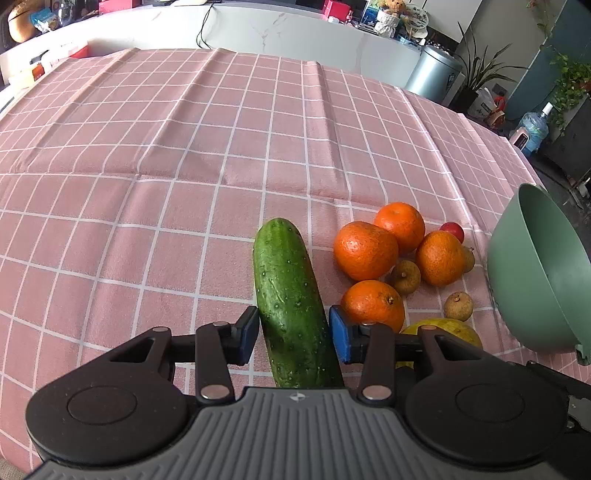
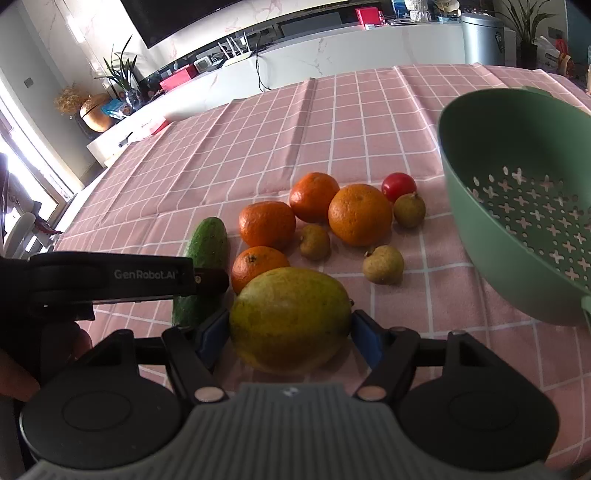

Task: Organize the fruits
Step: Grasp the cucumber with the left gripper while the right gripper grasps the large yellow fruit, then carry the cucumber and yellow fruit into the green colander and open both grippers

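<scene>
My left gripper (image 1: 293,334) has its blue pads on both sides of a green cucumber (image 1: 291,299) that lies on the pink checked tablecloth (image 1: 147,184). My right gripper (image 2: 290,332) is closed around a large yellow-green mango (image 2: 290,319). Several oranges (image 2: 360,214), small brown longans (image 2: 382,264) and a red cherry tomato (image 2: 398,185) lie clustered beyond it. A green colander bowl (image 2: 524,206) sits tilted at the right. In the left wrist view the oranges (image 1: 365,249) and the bowl (image 1: 535,273) lie to the right of the cucumber.
The left gripper's body (image 2: 110,280) and the cucumber's far end (image 2: 208,236) show at the left of the right wrist view. A white counter (image 1: 258,29) and a metal bin (image 1: 434,72) stand beyond the table's far edge.
</scene>
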